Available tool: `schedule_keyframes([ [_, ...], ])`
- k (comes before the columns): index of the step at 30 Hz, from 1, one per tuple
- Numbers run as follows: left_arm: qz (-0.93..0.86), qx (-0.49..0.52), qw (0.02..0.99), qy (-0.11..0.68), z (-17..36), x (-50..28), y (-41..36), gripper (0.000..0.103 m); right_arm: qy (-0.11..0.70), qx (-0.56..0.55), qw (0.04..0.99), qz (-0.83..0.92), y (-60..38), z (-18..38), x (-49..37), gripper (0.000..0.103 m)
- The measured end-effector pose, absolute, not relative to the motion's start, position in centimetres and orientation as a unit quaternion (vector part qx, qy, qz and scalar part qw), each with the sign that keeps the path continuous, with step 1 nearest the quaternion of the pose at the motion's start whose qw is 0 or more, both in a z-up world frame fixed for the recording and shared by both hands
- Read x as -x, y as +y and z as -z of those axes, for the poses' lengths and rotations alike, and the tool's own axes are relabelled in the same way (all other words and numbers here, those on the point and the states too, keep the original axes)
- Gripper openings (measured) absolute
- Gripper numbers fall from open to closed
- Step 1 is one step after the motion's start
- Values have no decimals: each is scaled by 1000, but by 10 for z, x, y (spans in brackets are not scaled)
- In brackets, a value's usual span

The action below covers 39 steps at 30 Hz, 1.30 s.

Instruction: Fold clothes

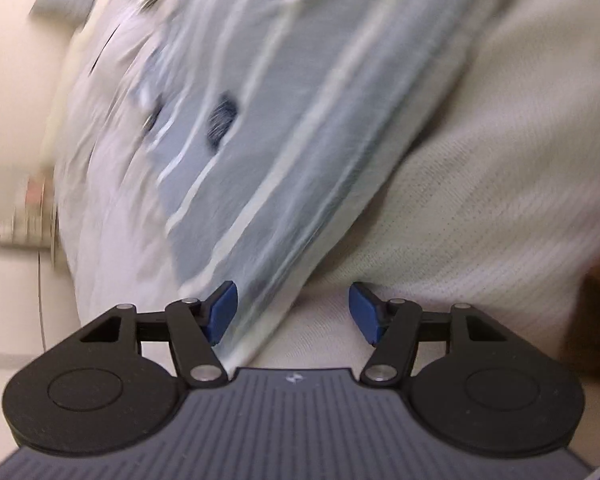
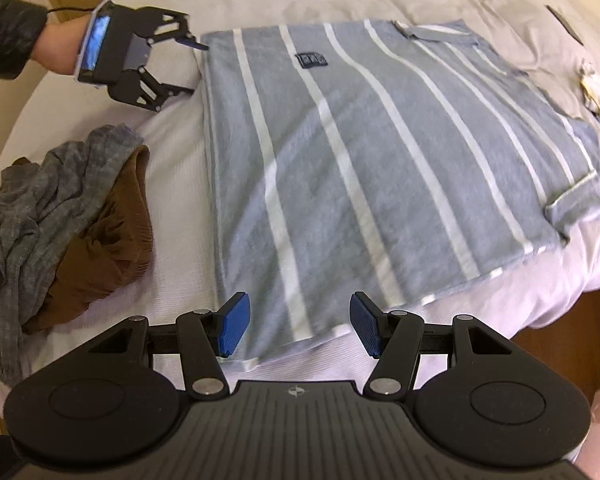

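Observation:
A grey-blue shirt with white stripes (image 2: pixel 380 152) lies flat on the white bed (image 2: pixel 172 168), with a small dark label on its chest. My right gripper (image 2: pixel 296 328) is open over the shirt's near hem, its blue pads on either side of the edge. My left gripper (image 2: pixel 198 67) shows at the shirt's far left corner, held by a hand in a dark sleeve, and is open. The left wrist view is blurred. There the shirt (image 1: pixel 300 120) runs down between the spread fingers of the left gripper (image 1: pixel 293 312), close to the left pad.
A crumpled pile of grey and brown clothes (image 2: pixel 60 220) lies on the bed left of the shirt. A dark flat object (image 2: pixel 566 24) and a crumpled pale item (image 2: pixel 596 84) lie at the far right. The bed edge drops to brown floor (image 2: pixel 572 340) at the right.

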State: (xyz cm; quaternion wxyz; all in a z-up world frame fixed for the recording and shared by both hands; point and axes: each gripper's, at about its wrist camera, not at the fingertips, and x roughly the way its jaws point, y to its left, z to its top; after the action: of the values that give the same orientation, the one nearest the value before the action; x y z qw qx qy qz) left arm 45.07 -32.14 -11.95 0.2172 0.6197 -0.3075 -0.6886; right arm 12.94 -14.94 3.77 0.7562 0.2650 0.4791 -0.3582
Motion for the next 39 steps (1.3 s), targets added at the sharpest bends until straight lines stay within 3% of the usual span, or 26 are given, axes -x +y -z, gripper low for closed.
schedule_keyframes([
  [5, 687, -602, 213, -347, 134, -451, -342, 62, 505, -205, 766, 342, -115, -15, -159, 65],
  [12, 685, -606, 208, -346, 140, -455, -364, 31, 559, -81, 759, 324, -82, 25, -201, 65],
  [18, 687, -609, 205, -339, 142, -450, -369, 27, 590, 37, 738, 325, -74, 57, -221, 63],
  [20, 686, -616, 203, -330, 140, -448, -368, 15, 585, 39, 742, 324, -78, 54, -219, 45],
  [21, 684, -620, 202, -327, 139, -447, -368, 8, 580, 26, 746, 327, -83, 48, -215, 30],
  [22, 682, -624, 202, -324, 137, -447, -367, 7, 575, 13, 749, 329, -88, 42, -212, 16],
  [24, 683, -627, 198, -318, 128, -444, -366, 4, 563, -13, 756, 333, -97, 31, -204, 0],
  [39, 707, -613, 173, -307, -6, -356, -447, 3, 441, -197, 790, 378, -229, -106, -76, 0],
])
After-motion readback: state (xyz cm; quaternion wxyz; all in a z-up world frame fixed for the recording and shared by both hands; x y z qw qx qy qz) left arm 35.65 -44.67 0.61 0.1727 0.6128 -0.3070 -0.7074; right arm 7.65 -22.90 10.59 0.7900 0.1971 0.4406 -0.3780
